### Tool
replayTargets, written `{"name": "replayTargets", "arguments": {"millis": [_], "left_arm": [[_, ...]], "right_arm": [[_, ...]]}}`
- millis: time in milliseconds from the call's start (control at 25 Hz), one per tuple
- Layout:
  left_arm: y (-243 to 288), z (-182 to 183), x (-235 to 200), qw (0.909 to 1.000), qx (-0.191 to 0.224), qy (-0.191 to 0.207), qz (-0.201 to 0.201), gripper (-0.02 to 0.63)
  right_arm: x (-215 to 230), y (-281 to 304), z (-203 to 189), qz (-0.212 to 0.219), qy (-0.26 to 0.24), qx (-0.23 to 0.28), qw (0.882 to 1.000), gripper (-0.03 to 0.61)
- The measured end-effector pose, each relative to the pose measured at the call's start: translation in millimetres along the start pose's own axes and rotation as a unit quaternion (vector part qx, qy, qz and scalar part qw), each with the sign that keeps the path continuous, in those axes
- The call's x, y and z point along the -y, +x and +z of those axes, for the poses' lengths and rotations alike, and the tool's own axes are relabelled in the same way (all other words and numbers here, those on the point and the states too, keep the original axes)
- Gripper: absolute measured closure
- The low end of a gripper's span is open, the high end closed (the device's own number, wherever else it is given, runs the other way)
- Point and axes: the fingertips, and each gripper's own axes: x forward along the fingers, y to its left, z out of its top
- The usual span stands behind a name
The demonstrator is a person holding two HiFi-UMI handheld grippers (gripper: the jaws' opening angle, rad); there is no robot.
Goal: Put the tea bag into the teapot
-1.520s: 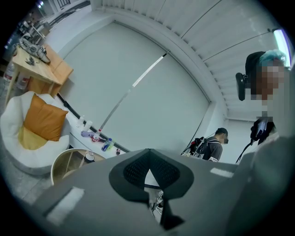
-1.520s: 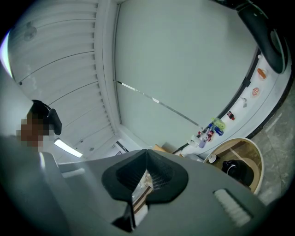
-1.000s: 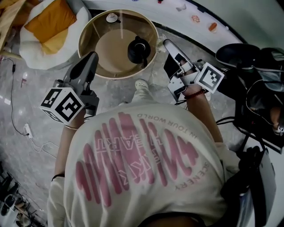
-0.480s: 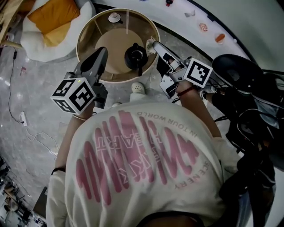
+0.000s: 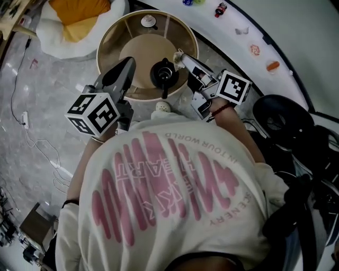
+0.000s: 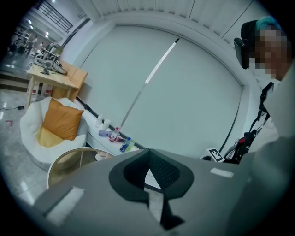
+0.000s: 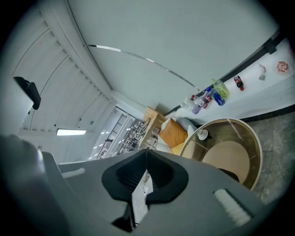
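Observation:
A black teapot stands open-topped on a round glass table. My right gripper hangs just right of the teapot, above its rim, its tip over the table. In the right gripper view the gripper is shut on a white tea bag that hangs down between the jaws, and part of the teapot shows behind it. My left gripper reaches over the table's near-left rim, left of the teapot. In its own view the left gripper has its tips together with nothing held.
A small white dish sits at the table's far side. A white chair with an orange cushion stands at the far left. A wall ledge with small items curves at the right. Dark gear and floor cables lie around.
My right gripper has swung left with the tea bag, from beside the table to just right of the teapot. The left gripper has come forward over the table's rim.

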Motion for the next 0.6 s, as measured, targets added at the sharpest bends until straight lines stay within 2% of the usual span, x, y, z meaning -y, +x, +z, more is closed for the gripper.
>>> {"name": "replayTargets", "arguments": {"millis": [200,400,600], "left_arm": [[13.2,-10.4,-6.8,0.9995,-0.006,-0.016,0.025,0.595],[4.0,-16.1,-16.7,0.9987,-0.015,-0.026,0.041,0.595],[-3.7,-16.0,-35.3,0.9978,-0.019,-0.037,0.052,0.595]], "right_arm": [[22.4,14.5,4.5,0.000,0.002,-0.035,0.999,0.569],[35.1,28.3,-10.5,-0.007,0.009,-0.061,0.998,0.569],[47.5,40.8,-18.4,-0.023,0.014,-0.069,0.997,0.569]]}}
